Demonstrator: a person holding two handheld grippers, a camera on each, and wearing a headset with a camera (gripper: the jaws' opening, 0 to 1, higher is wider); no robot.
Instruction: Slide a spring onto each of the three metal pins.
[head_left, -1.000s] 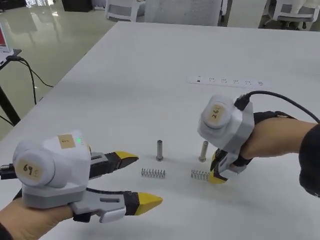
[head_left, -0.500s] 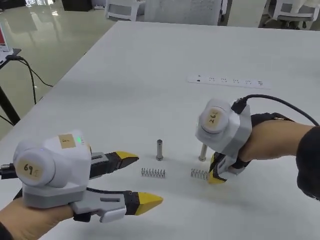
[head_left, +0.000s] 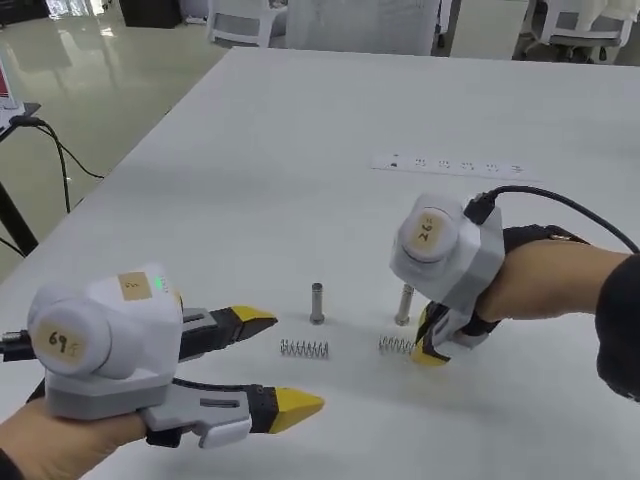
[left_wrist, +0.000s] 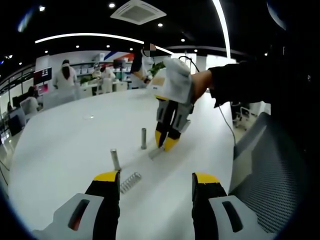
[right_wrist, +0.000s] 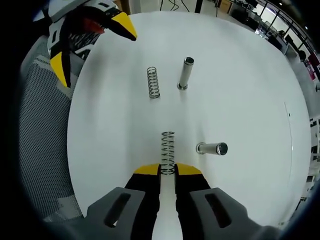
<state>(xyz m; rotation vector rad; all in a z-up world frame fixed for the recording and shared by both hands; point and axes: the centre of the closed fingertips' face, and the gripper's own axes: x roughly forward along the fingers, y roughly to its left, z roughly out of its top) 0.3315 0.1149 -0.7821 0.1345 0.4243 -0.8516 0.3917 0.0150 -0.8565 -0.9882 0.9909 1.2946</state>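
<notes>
Fingers (right_wrist: 146, 171) on spring (right_wrist: 168, 150); label (head_left: 430, 229) perhaps "26"

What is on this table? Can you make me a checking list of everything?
Surface: white table.
Job's things: left pin and right pin stand upright; left spring lies loose; right spring lies flat. No spring on a pin.
Clutter: power strip farther back.
Grippers: left gripper open above the table; right gripper shut on the right spring's end.
Cables: black cable from the right gripper.
Surroundings: chairs past the table; people in the room.
</notes>
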